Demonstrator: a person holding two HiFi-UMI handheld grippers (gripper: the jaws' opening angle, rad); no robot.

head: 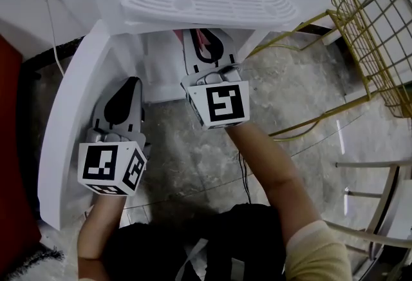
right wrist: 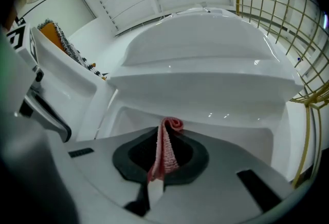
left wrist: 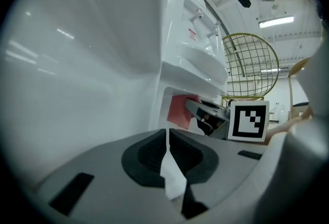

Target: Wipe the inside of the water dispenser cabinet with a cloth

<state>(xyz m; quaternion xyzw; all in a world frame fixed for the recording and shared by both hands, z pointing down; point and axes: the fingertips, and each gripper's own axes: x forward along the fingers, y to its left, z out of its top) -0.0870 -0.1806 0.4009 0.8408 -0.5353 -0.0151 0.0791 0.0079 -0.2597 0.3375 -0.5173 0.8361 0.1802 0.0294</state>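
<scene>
White plastic water dispenser (head: 212,2) stands straight ahead of both pairs of my fingers, its slotted drip tray overhanging the right pair. Its cabinet door (head: 67,118), also white, hangs open along the outer side of my left fingers. The cabinet (head: 158,64) opening below the tray faces my right fingertips, which reach into its mouth. Grey stone floor (head: 193,151) lies beneath both pairs of fingers.

My right gripper (right wrist: 163,133) has its fingers clamped on the pink cloth (right wrist: 164,153). The cloth stands upright between the pads as a narrow folded strip, and its rolled top edge rises just past the fingertips toward the cabinet's rear wall. I cannot tell whether the cloth touches any inner surface.

My left gripper (left wrist: 167,133) has its fingers closed together, and I see nothing held between them. They point along the open door, beside it, with the right gripper and the cloth ahead and to their inner side. I cannot confirm contact with the door.
</scene>
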